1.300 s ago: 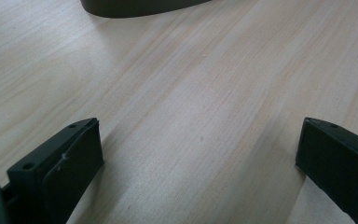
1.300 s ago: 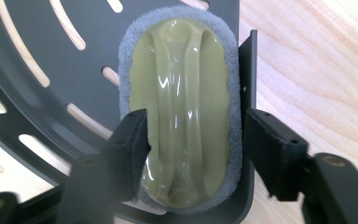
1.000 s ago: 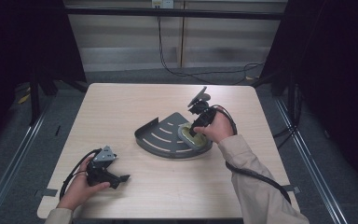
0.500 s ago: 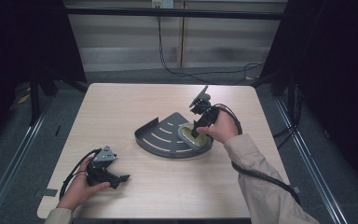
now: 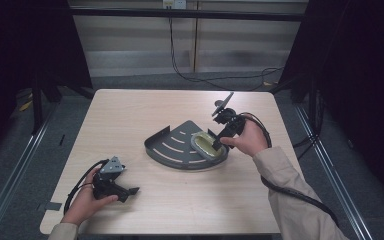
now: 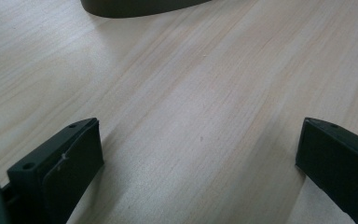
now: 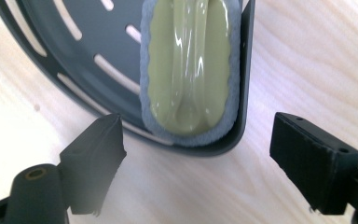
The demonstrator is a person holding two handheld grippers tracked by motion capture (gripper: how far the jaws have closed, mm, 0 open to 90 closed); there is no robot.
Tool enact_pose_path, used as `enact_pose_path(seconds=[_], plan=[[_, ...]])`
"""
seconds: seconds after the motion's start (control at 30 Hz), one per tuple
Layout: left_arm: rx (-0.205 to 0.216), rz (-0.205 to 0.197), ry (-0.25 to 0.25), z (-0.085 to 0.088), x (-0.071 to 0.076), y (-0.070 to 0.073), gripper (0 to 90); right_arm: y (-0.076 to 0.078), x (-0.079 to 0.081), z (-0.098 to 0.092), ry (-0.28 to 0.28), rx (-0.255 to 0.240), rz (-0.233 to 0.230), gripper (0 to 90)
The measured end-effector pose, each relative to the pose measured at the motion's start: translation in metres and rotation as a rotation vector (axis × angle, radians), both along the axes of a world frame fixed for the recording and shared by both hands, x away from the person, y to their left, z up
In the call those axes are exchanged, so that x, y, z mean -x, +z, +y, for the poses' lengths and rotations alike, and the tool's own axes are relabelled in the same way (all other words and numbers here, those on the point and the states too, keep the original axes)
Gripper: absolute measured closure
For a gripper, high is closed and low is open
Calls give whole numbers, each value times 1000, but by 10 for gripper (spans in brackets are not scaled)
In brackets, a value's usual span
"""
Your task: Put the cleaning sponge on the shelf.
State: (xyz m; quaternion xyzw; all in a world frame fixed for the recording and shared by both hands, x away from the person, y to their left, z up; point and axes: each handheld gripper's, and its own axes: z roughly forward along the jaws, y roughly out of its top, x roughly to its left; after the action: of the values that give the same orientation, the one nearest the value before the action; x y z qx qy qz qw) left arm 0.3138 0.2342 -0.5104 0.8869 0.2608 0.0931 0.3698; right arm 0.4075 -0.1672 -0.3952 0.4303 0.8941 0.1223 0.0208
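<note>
Placement step, release phase. The right gripper [image 5: 219, 142] hangs just above the near right corner of the dark grey, quarter-round metal corner tray with slotted floor [image 5: 172, 147]. Its jaws have just been opening and now stand spread wide, with nothing pinched between them; in the right gripper view they straddle the tray's corner [image 7: 233, 140] without touching it. The task's thing, an oval scrubber with a pale green glossy plastic top and a grey-blue fuzzy rim [image 7: 189, 70], lies flat inside the tray, tucked against the straight right wall near that corner. It is the tray's sole content; the rest of the slotted floor is bare.

The left gripper [image 5: 127, 192] rests low on the light wooden table [image 5: 130, 110] near the front left edge, well apart from the tray, jaws spread and empty, as the left gripper view confirms [image 6: 200, 177].

Judged next move: the right gripper should lift clear without brushing the tray's wall or nudging the scrubber.
</note>
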Motion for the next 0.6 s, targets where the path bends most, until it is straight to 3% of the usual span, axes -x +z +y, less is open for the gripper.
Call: enact_pose_path(seconds=[0.23, 0.6], plan=[[-1, -3, 0, 0, 0, 0, 0, 6, 9, -10, 23, -17, 0, 147], [1, 0, 1, 0, 0, 0, 1, 6, 27, -17, 92, -33, 41, 149]])
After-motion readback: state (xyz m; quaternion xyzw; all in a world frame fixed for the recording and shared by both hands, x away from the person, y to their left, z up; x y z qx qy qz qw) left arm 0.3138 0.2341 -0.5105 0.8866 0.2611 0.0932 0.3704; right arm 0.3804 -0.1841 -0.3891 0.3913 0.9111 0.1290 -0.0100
